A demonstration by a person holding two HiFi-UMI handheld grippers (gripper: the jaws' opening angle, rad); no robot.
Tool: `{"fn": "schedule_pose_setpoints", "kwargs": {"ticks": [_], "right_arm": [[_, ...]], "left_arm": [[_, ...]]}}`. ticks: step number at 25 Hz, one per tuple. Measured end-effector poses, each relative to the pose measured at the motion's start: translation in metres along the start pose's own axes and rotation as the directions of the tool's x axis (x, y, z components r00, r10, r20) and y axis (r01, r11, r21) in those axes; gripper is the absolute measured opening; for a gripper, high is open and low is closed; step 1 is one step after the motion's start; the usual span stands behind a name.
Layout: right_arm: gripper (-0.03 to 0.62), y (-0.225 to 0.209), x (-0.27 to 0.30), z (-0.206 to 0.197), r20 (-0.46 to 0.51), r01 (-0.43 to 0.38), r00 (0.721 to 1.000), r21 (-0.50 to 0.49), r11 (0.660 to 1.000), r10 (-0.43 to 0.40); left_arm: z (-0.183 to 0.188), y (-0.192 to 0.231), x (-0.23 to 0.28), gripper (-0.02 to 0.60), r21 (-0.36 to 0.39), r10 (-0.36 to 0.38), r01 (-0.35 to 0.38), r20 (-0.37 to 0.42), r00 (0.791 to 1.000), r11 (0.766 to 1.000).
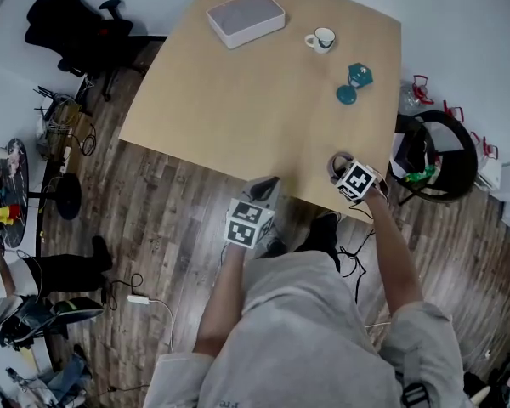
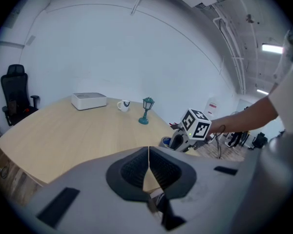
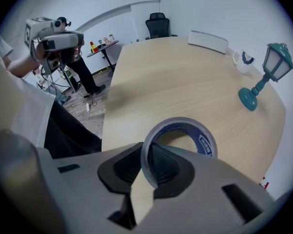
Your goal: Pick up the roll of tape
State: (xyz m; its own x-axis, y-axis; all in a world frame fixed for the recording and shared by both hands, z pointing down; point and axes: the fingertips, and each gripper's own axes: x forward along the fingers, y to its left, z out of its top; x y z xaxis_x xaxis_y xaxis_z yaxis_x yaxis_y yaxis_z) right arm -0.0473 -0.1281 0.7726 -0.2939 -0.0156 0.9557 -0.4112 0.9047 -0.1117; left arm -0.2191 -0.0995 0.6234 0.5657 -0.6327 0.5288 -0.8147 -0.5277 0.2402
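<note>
Grasp stage of the pick-up. The roll of tape point(image 3: 205, 143) lies flat on the tabletop point(image 1: 238, 100), close to the near edge on the person's right. It is well apart from the mug point(image 1: 320, 39), the lantern ornament point(image 1: 354, 83) and the box point(image 1: 245, 18) farther back. The right tool point(image 3: 144, 152) points steeply down and pinches the wall of the ring, with one jaw inside the hole and the other against the outer face. The roll appears to rest on the wood, so the lift is judged not yet done. The left tool point(image 2: 149, 152) is pressed together with nothing between its jaws; it hangs by the near edge and takes no part. The next move calls for a firm hold and a straight rise. Because the pinch takes only one side of the ring, the roll may tilt or swing as it leaves the surface.
</note>
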Motion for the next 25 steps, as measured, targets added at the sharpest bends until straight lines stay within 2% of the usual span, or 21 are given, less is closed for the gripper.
{"fn": "schedule_pose_setpoints", "kwargs": {"ticks": [14, 22, 25], "right_arm": [[0.057, 0.001, 0.001, -0.002, 0.014, -0.001, 1.000, -0.005, 1.000, 0.001], [0.058, 0.002, -0.001, -0.001, 0.021, 0.002, 1.000, -0.014, 1.000, -0.002], [0.057, 0.000, 0.000, 0.002, 0.022, 0.006, 1.000, -0.015, 1.000, -0.005]], "left_arm": [[0.020, 0.019, -0.001, 0.006, -0.043, 0.069, -0.067, 0.040, 0.997, 0.997], [0.019, 0.017, 0.005, 0.006, -0.034, 0.060, -0.059, 0.019, 0.998, 0.998], [0.014, 0.020, 0.007, 0.006, -0.008, 0.065, -0.065, 0.001, 0.998, 0.998]]}}
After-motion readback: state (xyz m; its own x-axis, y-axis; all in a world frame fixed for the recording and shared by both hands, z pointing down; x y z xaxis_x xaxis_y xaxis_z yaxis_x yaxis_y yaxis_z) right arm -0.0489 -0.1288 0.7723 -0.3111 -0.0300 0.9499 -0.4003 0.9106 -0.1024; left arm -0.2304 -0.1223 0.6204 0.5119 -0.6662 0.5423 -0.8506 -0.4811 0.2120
